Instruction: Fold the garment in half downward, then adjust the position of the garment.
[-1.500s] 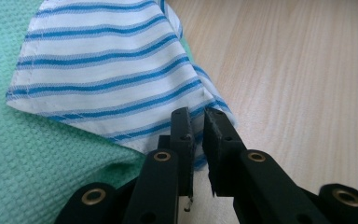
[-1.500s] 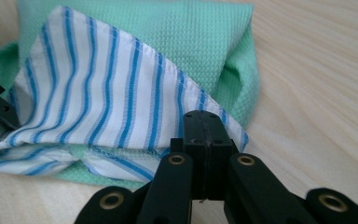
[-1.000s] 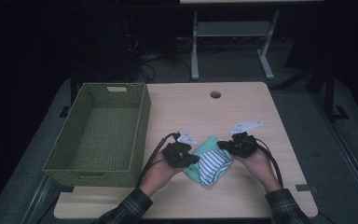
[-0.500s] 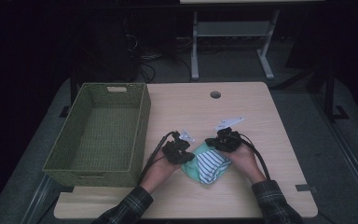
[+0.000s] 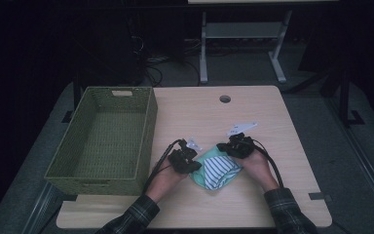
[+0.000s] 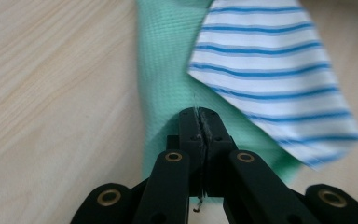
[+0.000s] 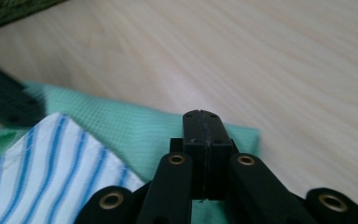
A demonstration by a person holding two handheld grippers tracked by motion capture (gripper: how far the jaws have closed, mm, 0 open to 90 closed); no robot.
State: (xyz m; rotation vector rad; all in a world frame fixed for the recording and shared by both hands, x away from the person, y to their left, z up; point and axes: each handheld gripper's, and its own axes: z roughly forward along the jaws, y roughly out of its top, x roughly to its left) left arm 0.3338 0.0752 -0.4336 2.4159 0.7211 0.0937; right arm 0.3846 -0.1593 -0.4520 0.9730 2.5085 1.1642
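At the desk's (image 5: 253, 112) left edge stands an olive woven basket (image 5: 104, 139), its handle slot in the far wall; its near wall hides part of the floor inside, and the dim light swallows the weave's detail. No writing or label can be read anywhere.

Just right of the basket, near the desk's front edge, the left claw (image 5: 191, 165) sits at the left edge of a folded green waffle-weave cloth (image 5: 200, 171). In the left gripper view the left claw (image 6: 199, 122) is pressed fully together with the green cloth's (image 6: 163, 79) edge pinched in it; a few loose threads show along the seam where the jaws meet. What lies under the claw's tips is covered by the claw itself.

On top of the green cloth lies a white cloth with blue stripes (image 5: 220, 168), draped across the middle, with its lower corner blurred in the left gripper view (image 6: 279, 65). The bundle rests between the two hands, at the middle of the desk's front half.

At the bundle's far right corner is the right claw (image 5: 226, 148). In the right gripper view the right claw (image 7: 201, 128) is also closed tight, on the green cloth's (image 7: 135, 126) folded edge, with the striped cloth (image 7: 42, 158) just beside it at lower left. A dark blur at that view's left edge is too smeared to make out. The person's plaid sleeves are cut off by the bottom of the high view.
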